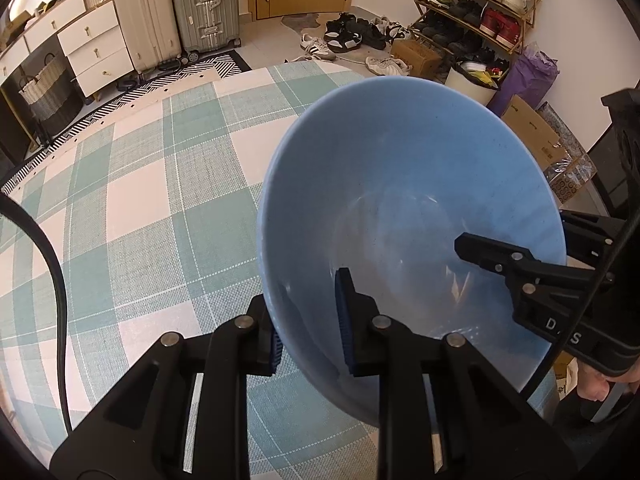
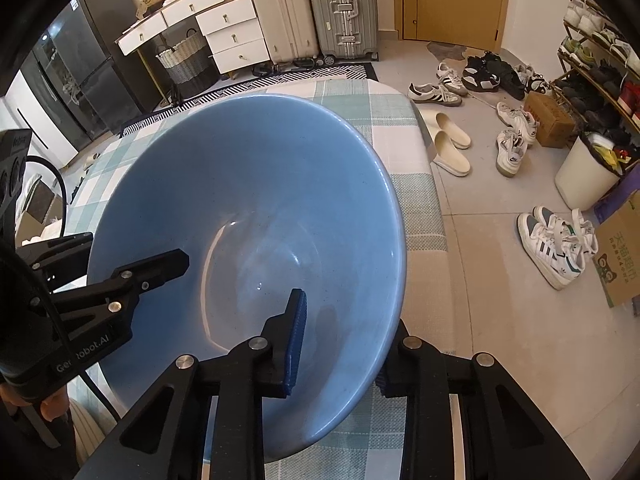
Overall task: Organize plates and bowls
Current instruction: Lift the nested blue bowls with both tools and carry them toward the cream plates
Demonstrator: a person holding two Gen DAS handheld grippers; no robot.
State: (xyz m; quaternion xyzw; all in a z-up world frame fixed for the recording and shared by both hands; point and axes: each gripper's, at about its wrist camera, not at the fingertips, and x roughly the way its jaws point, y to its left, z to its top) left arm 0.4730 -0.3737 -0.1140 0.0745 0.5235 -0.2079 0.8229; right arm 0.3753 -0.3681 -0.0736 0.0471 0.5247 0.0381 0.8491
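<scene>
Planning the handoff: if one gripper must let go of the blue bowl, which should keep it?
Neither clearly: left gripper and right gripper each pinch the blue bowl rim on opposite sides. Slight lean: right, beside the table edge.

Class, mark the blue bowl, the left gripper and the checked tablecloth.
blue bowl [image 1: 400, 168], left wrist view, inner wall.
left gripper [image 1: 310, 330], left wrist view, between its fingertips.
checked tablecloth [image 1: 140, 208], left wrist view, bare cloth.

Glossy ceramic bowl [image 1: 400, 168]; woven matt checked tablecloth [image 1: 140, 200].
</scene>
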